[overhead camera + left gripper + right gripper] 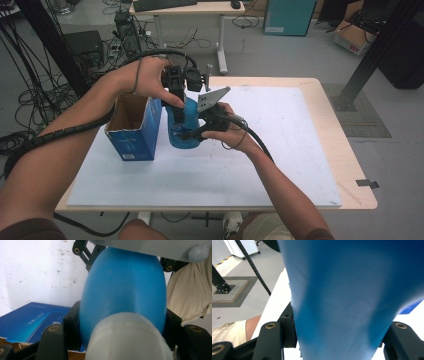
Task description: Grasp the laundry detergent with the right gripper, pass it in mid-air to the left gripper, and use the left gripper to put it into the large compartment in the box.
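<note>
Left tool [176,97] clamping the neck end of the blue plastic bottle [182,127] from above, pads pressing both sides. Right tool [197,127] gripping the bottle's body from the side. Bottle standing on the white worktop [280,145], just beside the open blue carton [134,127].

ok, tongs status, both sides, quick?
Left tongs: shut on the blue bottle, near its pale cap end.
Right tongs: shut on the same bottle, lower on its body.
</note>
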Demonstrator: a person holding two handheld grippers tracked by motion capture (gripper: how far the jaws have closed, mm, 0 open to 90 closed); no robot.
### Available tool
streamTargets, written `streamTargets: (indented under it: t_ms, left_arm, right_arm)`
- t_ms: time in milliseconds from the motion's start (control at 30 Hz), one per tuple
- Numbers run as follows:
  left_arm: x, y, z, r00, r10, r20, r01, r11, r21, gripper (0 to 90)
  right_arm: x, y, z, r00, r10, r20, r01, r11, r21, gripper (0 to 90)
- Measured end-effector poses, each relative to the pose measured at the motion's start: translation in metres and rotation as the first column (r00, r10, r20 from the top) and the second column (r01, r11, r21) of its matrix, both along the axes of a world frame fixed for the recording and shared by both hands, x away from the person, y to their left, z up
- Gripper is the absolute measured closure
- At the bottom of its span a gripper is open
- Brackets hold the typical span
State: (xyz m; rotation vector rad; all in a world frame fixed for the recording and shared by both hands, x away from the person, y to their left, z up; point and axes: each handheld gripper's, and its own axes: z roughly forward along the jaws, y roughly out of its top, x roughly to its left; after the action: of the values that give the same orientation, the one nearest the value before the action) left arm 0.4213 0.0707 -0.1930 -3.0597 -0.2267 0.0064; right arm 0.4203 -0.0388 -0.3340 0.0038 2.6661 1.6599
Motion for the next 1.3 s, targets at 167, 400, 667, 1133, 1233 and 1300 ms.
streamTargets:
  t_ms: [167, 400, 667, 1133, 1233, 1300]
  left_arm:
    - [0.0004, -0.0011, 0.0013, 1.0, -0.004, 0.003, 0.004, 1.0, 0.001, 37.1]
    - [0.0006, -0.0025, 0.0015, 1.0, -0.002, 0.003, 0.002, 1.0, 0.004, 37.1]
    - [0.0012, -0.0032, 0.0018, 1.0, 0.001, 0.0, -0.001, 1.0, 0.005, 37.1]
    - [0.0013, -0.0038, 0.0026, 1.0, 0.001, 0.006, -0.001, 1.0, -0.003, 37.2]
    - [0.0015, -0.0033, 0.0019, 1.0, 0.006, 0.004, -0.006, 0.9998, -0.018, 37.2]
    - [0.0015, -0.0032, 0.0012, 1.0, 0.007, 0.007, -0.006, 0.9999, -0.01, 37.2]
  right_arm:
    - [0.0006, -0.0004, 0.0002, 1.0, 0.0, -0.003, 0.0, 1.0, 0.009, 41.3]
    - [0.0016, -0.002, 0.0006, 1.0, -0.002, -0.001, 0.002, 1.0, 0.01, 40.9]
    - [0.0013, -0.0027, 0.0008, 1.0, -0.002, -0.007, 0.002, 1.0, 0.008, 40.6]
    - [0.0038, -0.0044, 0.0009, 1.0, -0.006, -0.002, 0.006, 0.9998, 0.019, 40.0]
    - [0.0045, -0.0058, 0.001, 0.9999, -0.005, -0.011, 0.005, 0.9998, 0.017, 39.7]
    - [0.0032, -0.0056, 0.0013, 0.9994, -0.018, -0.029, 0.019, 0.9996, 0.02, 38.9]
